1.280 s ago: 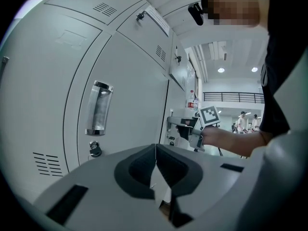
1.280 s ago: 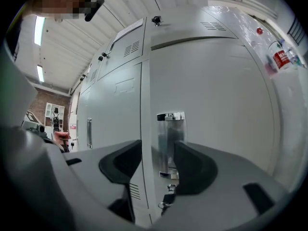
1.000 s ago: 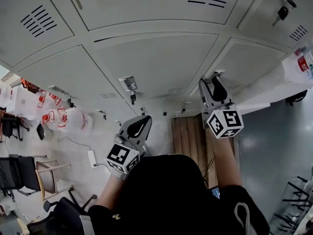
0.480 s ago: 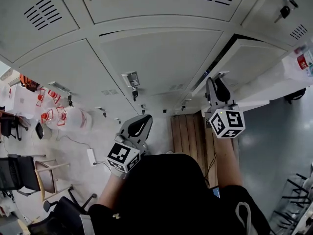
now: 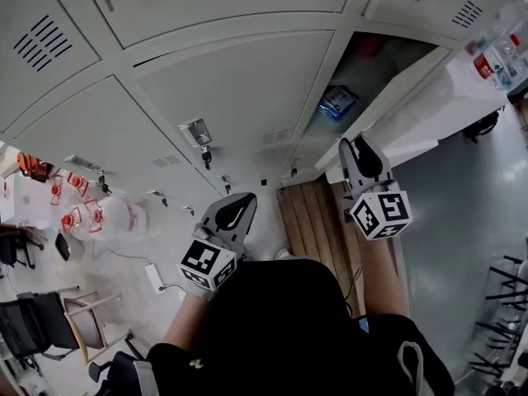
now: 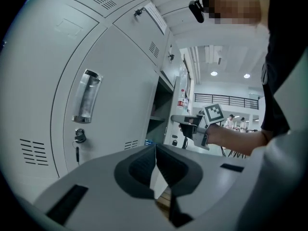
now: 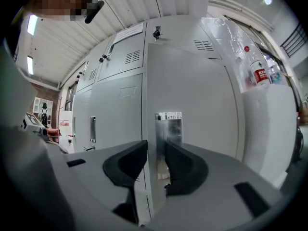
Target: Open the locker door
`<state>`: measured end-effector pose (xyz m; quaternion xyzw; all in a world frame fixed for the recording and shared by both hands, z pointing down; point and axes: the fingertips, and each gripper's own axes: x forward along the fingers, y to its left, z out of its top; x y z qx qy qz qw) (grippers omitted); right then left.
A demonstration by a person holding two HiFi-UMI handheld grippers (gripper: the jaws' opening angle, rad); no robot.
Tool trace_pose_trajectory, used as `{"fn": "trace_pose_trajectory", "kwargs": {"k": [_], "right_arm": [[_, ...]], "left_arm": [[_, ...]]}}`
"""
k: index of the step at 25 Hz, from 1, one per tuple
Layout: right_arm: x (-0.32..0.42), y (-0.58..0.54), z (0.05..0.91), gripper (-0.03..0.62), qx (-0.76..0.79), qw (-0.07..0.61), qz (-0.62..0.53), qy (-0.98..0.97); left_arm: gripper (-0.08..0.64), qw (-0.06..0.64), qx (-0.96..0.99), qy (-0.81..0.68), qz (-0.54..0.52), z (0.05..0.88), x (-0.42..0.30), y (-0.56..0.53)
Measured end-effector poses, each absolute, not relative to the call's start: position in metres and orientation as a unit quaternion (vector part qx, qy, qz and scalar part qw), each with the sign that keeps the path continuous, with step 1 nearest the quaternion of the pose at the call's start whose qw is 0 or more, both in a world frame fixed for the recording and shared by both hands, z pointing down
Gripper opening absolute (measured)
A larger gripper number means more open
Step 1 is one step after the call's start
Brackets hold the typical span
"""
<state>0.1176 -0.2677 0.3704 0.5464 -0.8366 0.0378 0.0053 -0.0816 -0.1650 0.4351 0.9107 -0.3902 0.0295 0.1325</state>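
Since a second ago the door (image 5: 417, 118) has swung out, so the locker (image 5: 371, 56) shows its inside. Right gripper (image 5: 356, 145) holds the door's edge between its jaws to pull it, and they are opening slightly. Left gripper (image 5: 238, 205) is closed and empty, and it waits low.

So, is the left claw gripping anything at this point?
No, in the left gripper view the left claw has its jaws pressed together with nothing between them.

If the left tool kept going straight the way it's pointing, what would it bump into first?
The left tool would likely hit the closed locker door near its lower vent slots; depth is unclear.
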Motion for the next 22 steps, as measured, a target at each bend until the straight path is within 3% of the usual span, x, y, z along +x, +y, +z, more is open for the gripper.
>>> {"fn": "trace_pose_trajectory", "kwargs": {"k": [13, 22], "right_arm": [[0.156, -0.224, 0.369, 0.15, 0.561, -0.001, 0.031, -0.827], [0.187, -0.196, 0.369, 0.129, 0.594, -0.006, 0.015, -0.804]], "left_arm": [[0.023, 0.143, 0.936, -0.32, 0.039, 0.441, -0.037, -0.159], [0.023, 0.142, 0.951, -0.27, 0.044, 0.443, -0.002, -0.168]]}}
